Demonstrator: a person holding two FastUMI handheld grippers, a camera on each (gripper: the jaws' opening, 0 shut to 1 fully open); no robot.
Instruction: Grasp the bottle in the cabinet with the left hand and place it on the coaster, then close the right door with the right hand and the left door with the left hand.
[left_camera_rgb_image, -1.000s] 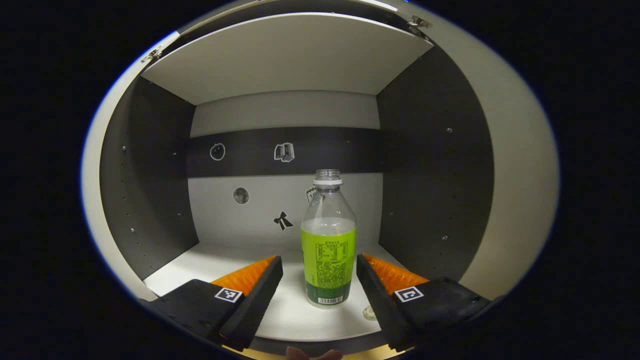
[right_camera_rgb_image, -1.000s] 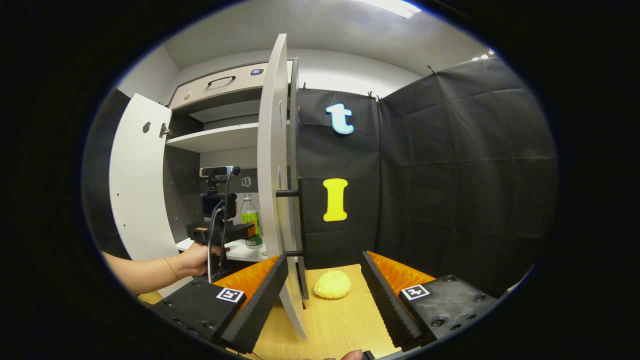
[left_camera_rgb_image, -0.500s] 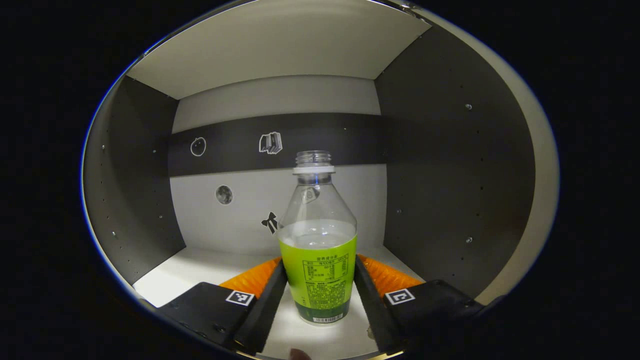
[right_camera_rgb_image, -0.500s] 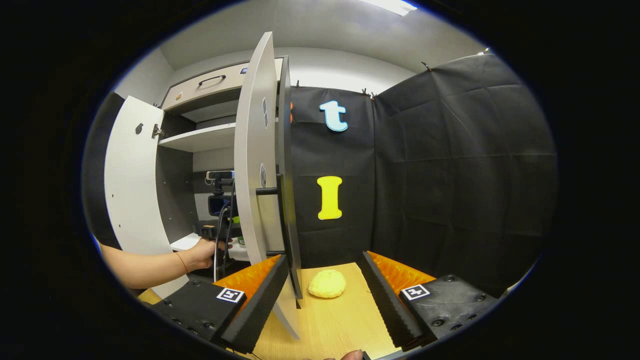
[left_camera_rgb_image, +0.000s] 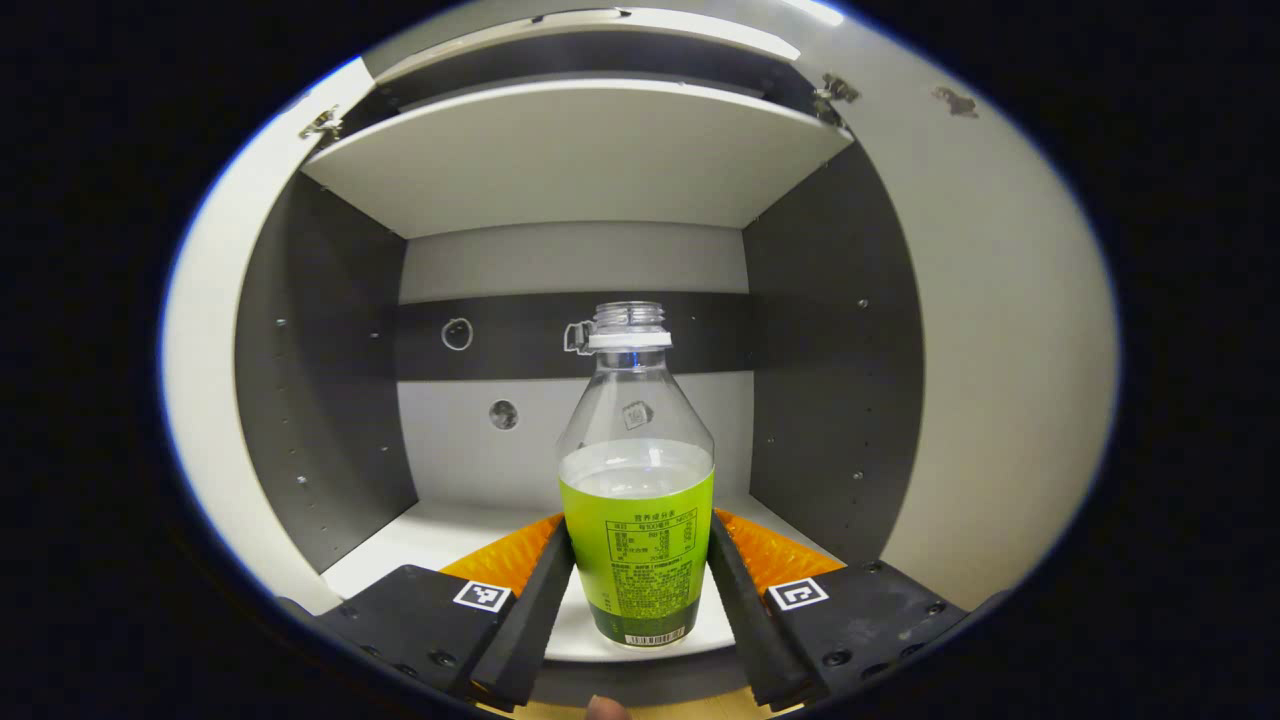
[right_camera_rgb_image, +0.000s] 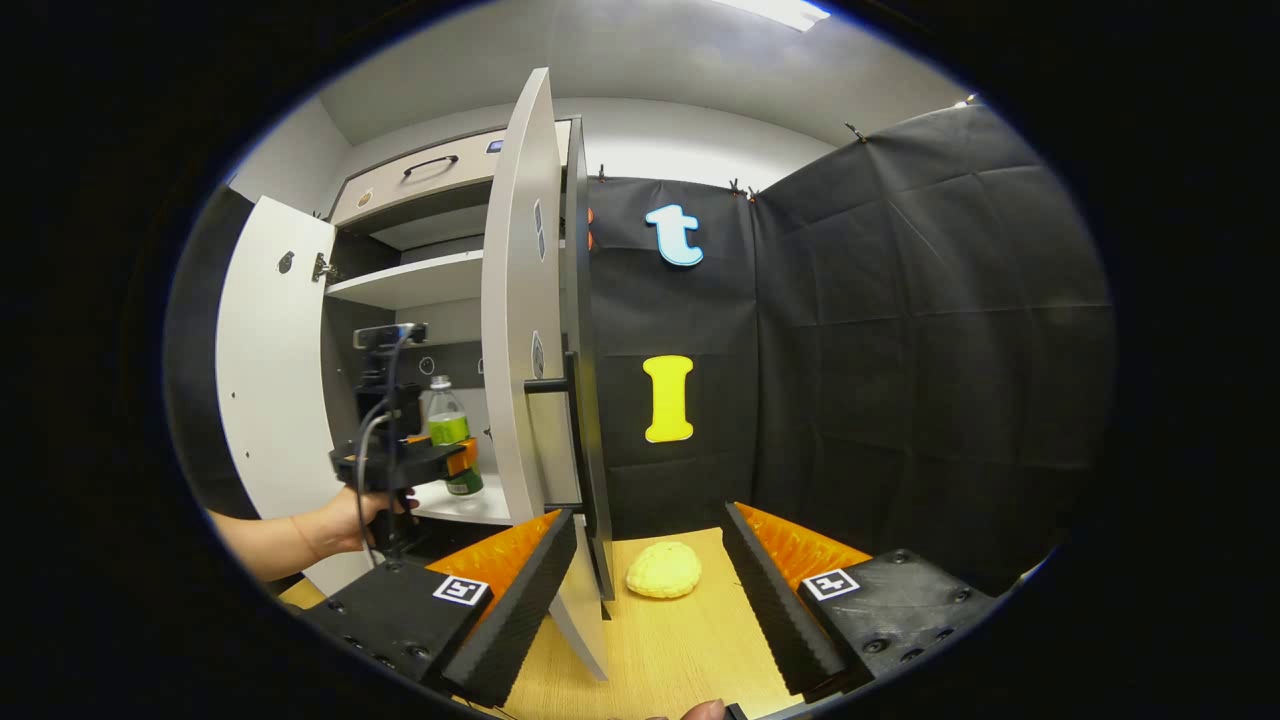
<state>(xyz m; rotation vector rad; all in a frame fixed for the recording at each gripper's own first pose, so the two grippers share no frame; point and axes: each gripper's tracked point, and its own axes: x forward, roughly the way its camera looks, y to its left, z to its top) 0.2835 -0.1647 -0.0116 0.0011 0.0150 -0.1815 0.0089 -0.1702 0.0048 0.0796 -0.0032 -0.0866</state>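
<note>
Beside the right door (right_camera_rgb_image: 520, 300), tongs (left_camera_rgb_image: 640, 590) grip bottle (left_camera_rgb_image: 638, 480).

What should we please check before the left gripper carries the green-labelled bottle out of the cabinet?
1. Grip: left gripper closed on the clear plastic, green-labelled bottle, both sides: ok.
2. Bottle upright: ok.
3. Bottle has no cap, liquid inside; spill risk: not ok.
4. White left cabinet door and right cabinet door open for exit: ok.
5. Right gripper open, off the path: ok.
6. Coaster location: cannot tell.
</note>
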